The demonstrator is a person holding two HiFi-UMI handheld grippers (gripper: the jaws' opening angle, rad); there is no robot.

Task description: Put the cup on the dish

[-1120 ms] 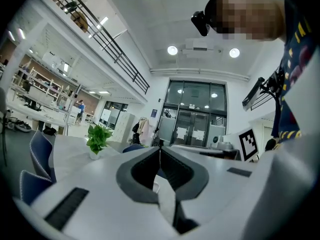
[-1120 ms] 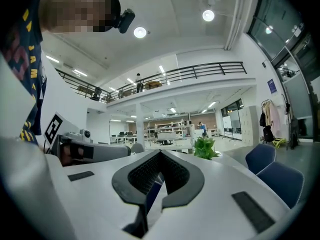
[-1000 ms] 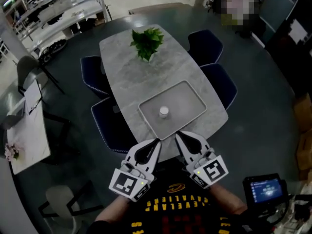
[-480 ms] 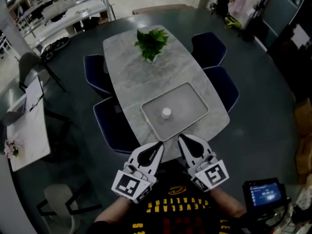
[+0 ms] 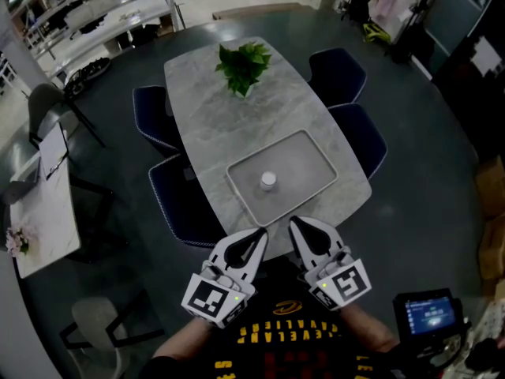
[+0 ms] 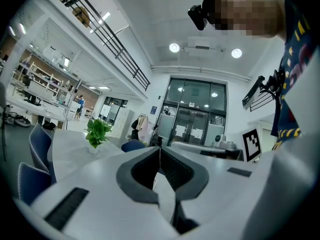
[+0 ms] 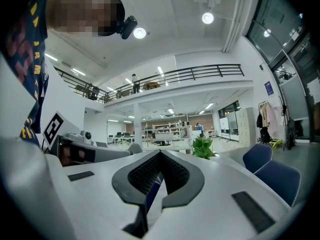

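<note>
A small white cup (image 5: 268,181) stands upright in the middle of a grey rectangular tray-like dish (image 5: 308,152) on the near end of the marble table (image 5: 205,109). My left gripper (image 5: 260,231) and right gripper (image 5: 293,222) are side by side just short of the table's near edge, well apart from the cup. Both point toward the table. In the left gripper view the left gripper (image 6: 160,147) has its jaws pressed together with nothing in them. The right gripper (image 7: 160,152) looks the same in its own view. Neither gripper view shows the cup.
A potted green plant (image 5: 243,65) stands at the table's far end. Dark blue chairs flank the table, two on the right (image 5: 359,136) and two on the left (image 5: 177,204). A white side desk (image 5: 43,212) is at far left, a small screen (image 5: 430,310) at lower right.
The head view has shifted slightly. Both grippers stay shut in nearly the same place, and the cup has not moved.
</note>
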